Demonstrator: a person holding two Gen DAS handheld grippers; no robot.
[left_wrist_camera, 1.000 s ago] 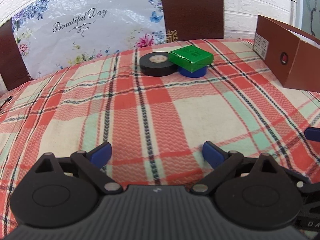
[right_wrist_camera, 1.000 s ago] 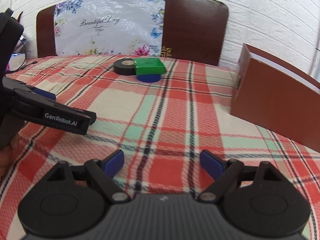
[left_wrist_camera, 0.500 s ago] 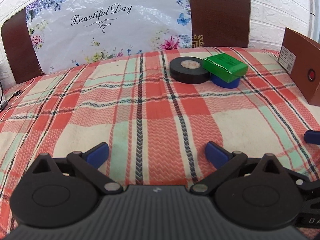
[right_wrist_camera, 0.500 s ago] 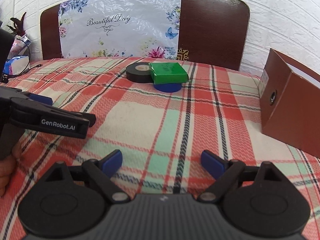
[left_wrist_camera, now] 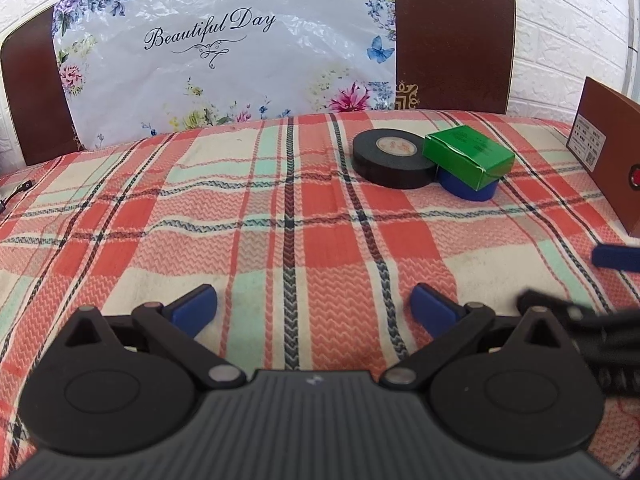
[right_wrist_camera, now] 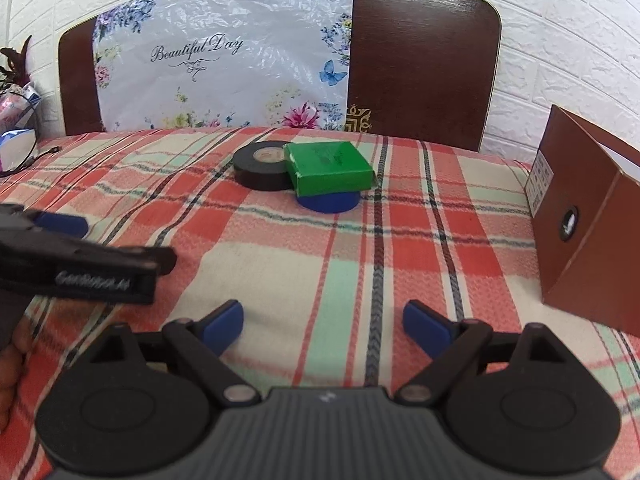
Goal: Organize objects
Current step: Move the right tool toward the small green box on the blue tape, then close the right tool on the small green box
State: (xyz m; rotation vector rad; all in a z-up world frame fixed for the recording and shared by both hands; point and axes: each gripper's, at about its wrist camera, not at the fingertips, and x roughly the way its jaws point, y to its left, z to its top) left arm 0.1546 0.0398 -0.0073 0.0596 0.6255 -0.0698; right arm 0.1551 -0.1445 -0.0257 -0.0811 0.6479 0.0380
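We judge the green box (right_wrist_camera: 330, 167), at twelve o'clock atop blue tape (right_wrist_camera: 328, 202), light and crushable; grip its long sides. Right gripper (right_wrist_camera: 323, 322) and left gripper (left_wrist_camera: 314, 306): spread, empty.

Black ribbed gripper (right_wrist_camera: 322, 322) bodies w/ blue pads (right_wrist_camera: 224, 320), silver pivot screws, white "GenRobot.AI" lettering.

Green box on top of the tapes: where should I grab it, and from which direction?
Take the green box across its two long side faces, coming down from above and in front. It lies flat but perched on the blue tape roll with an edge against the black tape roll, so its sides stand clear of the cloth. The right gripper, open and empty, probably suits best.
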